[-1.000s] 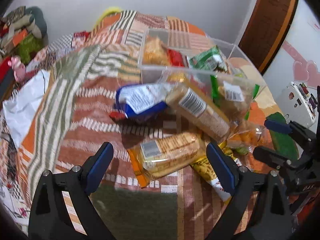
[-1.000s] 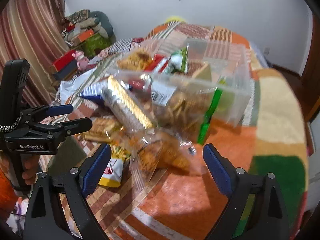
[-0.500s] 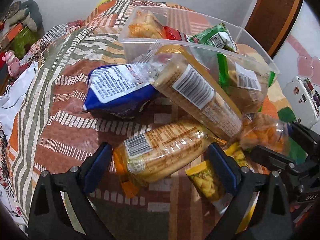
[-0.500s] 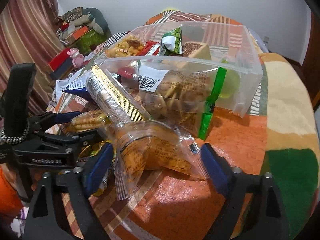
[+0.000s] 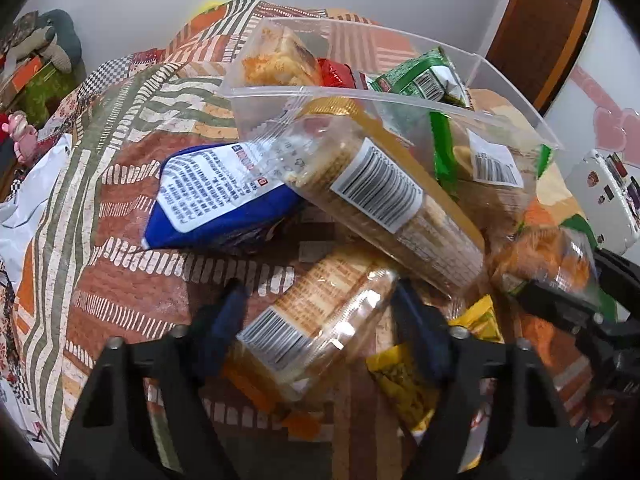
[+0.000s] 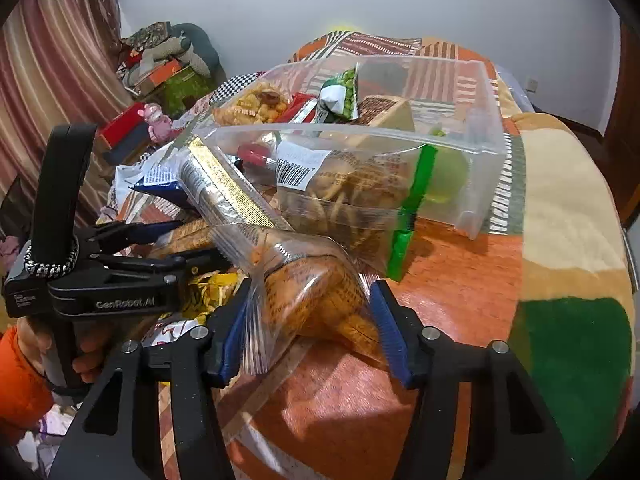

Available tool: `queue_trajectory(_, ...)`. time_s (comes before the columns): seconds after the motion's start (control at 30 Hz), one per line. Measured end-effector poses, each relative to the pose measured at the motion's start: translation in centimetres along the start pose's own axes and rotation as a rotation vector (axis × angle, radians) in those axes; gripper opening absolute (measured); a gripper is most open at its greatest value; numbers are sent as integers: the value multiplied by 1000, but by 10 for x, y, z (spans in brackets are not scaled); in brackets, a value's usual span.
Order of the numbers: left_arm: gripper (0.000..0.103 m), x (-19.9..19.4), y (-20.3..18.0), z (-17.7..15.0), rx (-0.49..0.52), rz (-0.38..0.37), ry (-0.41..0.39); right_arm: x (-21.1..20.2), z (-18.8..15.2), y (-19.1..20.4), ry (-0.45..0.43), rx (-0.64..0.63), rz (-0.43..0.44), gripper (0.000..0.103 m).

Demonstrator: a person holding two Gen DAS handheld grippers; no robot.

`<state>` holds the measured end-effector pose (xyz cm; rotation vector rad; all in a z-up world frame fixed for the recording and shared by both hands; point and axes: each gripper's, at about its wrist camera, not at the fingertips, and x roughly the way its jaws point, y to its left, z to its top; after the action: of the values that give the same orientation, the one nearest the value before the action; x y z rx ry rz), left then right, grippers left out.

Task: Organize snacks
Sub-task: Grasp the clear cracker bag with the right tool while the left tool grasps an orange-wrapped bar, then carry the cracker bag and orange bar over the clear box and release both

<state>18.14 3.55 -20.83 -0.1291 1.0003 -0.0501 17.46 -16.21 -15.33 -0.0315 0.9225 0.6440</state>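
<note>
Snacks lay heaped on a patchwork bedspread (image 5: 120, 184) in front of a clear plastic bin (image 6: 460, 184), with more packets already inside it. In the left wrist view a clear-wrapped cracker pack (image 5: 320, 320) sat between the blue pads of the left tool (image 5: 320, 316), whose jaws were closing; the pads were blurred and looked to be at the pack's sides, though whether they pressed it could not be told. A longer biscuit sleeve (image 5: 392, 208) with a barcode leaned across the cracker pack toward the bin's near wall, and a blue packet (image 5: 216, 200) lay just beside the sleeve on its left. A yellow packet (image 5: 404, 380) lay under the left tool's right finger.

In the right wrist view the right tool (image 6: 308, 324) straddled a clear bag of orange snacks (image 6: 316, 296), its jaws closing; the left pad touched the bag's loose plastic edge and the right pad lay against its other side. The bag rested on the orange part of the bedspread, touching the biscuit sleeve behind it. A bag with a green zip strip (image 6: 408, 216) leaned against the bin's front. To the left, a hand (image 6: 86, 350) with an orange sleeve held the left tool's handle.
</note>
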Motion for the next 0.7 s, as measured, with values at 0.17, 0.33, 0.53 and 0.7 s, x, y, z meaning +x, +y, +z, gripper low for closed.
queue_trajectory(0.17, 33, -12, 2, -8, 4, -34, -1, -13, 1, -5, -24, 10, -4, 49)
queue_trajectory(0.33, 33, -29, 4, -20, 7, -25, -16, -26, 1, -7, -51, 12, -12, 46)
queue_trajectory(0.53, 33, -61, 0, -24, 27, -16, -73, -41, 5, -8, -91, 23, -4, 46)
queue_trajectory(0.7, 33, -93, -7, -12, 42, -19, -152, -56, 12, -9, -138, 28, -5, 45)
